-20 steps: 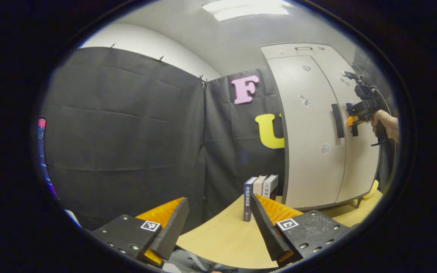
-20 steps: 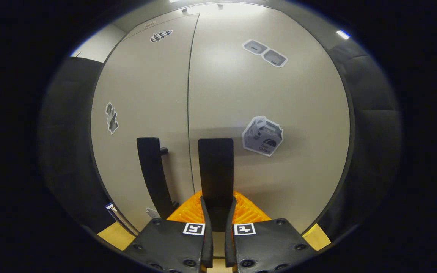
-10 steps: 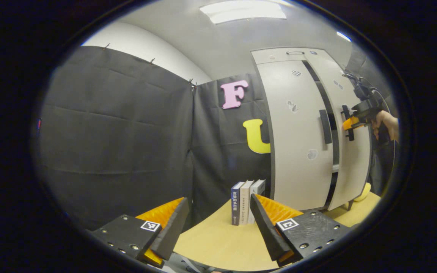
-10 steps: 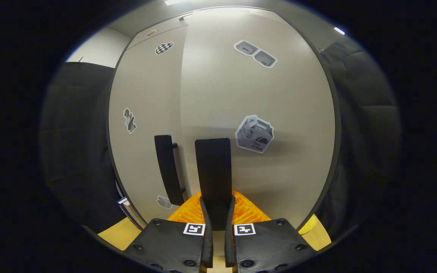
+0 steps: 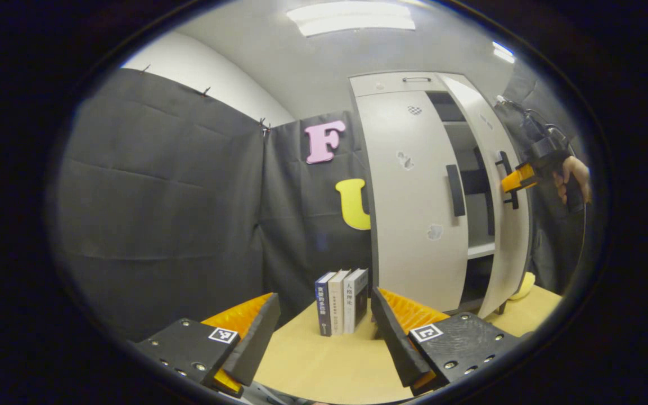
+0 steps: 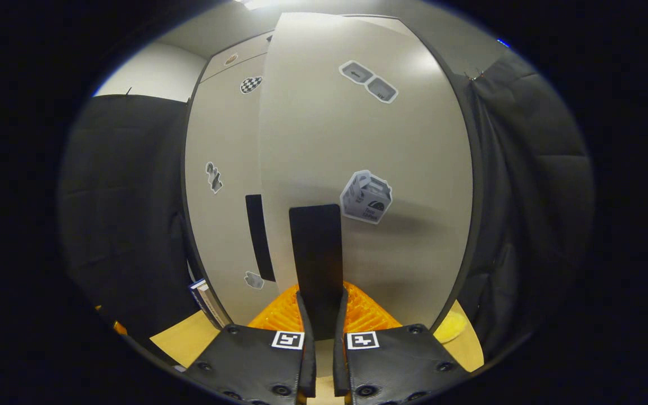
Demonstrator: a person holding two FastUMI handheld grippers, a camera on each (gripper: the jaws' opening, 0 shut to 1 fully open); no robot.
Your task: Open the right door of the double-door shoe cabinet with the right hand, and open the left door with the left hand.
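Note:
The pale shoe cabinet (image 5: 408,84) stands on the wooden table at the right of the left gripper view. Its right door (image 5: 507,236) hangs partly open, showing shelves inside, and its left door (image 5: 414,225) is closed, with a dark vertical handle (image 5: 455,190). My right gripper (image 6: 320,315) is shut on the right door's dark handle (image 6: 315,247); from afar it shows as the right gripper (image 5: 518,180) held by a hand (image 5: 574,177). The left door's handle (image 6: 255,236) peeks out behind the open door's edge. My left gripper (image 5: 324,332) stands open, well short of the cabinet.
Three upright books (image 5: 341,301) stand on the wooden table (image 5: 324,365) just left of the cabinet. A yellow object (image 5: 523,284) lies by the cabinet's right foot. Black cloth walls close in the left and back.
The right door has swung out from closed to partly open, pulled by my right gripper on its handle. The left gripper view has turned, so the cabinet sits further left.

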